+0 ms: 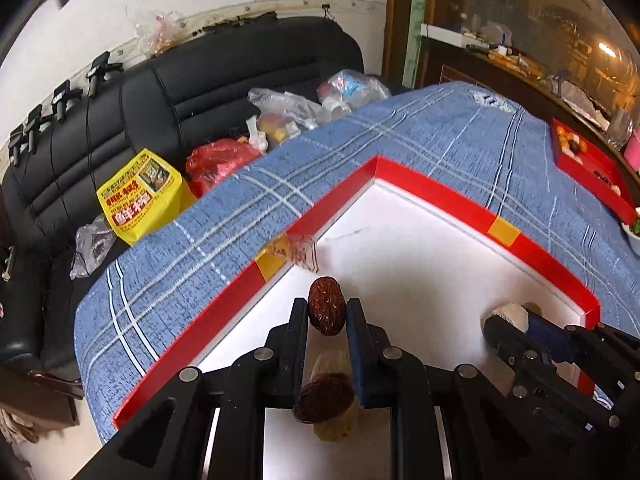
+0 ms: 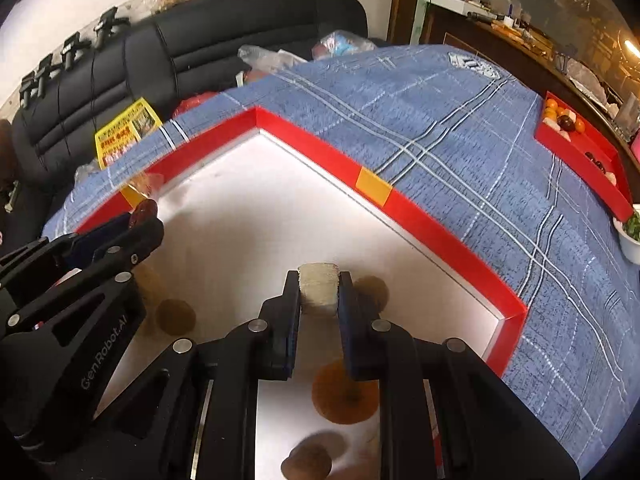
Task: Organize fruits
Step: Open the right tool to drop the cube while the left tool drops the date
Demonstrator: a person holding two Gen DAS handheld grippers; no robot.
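My left gripper (image 1: 327, 312) is shut on a dark red date (image 1: 326, 305), held above the white floor of a red-rimmed box (image 1: 448, 196). My right gripper (image 2: 319, 294) is shut on a pale whitish fruit piece (image 2: 318, 292) over the same box (image 2: 400, 204). Each gripper shows in the other's view: the right one (image 1: 508, 320) with its pale piece (image 1: 510, 314) at the box's right corner, the left one (image 2: 140, 220) with its date (image 2: 142, 210) at the box's left rim. Another date (image 1: 324, 398) and blurred brown fruits (image 2: 346, 396) lie below the grippers.
The box sits on a blue plaid cloth (image 1: 400, 140). A second red tray (image 2: 580, 156) with oranges and dark fruits stands at the far right, beside a white bowl (image 2: 630, 236). A black sofa (image 1: 200, 80) with bags and a yellow packet (image 1: 140, 196) lies behind.
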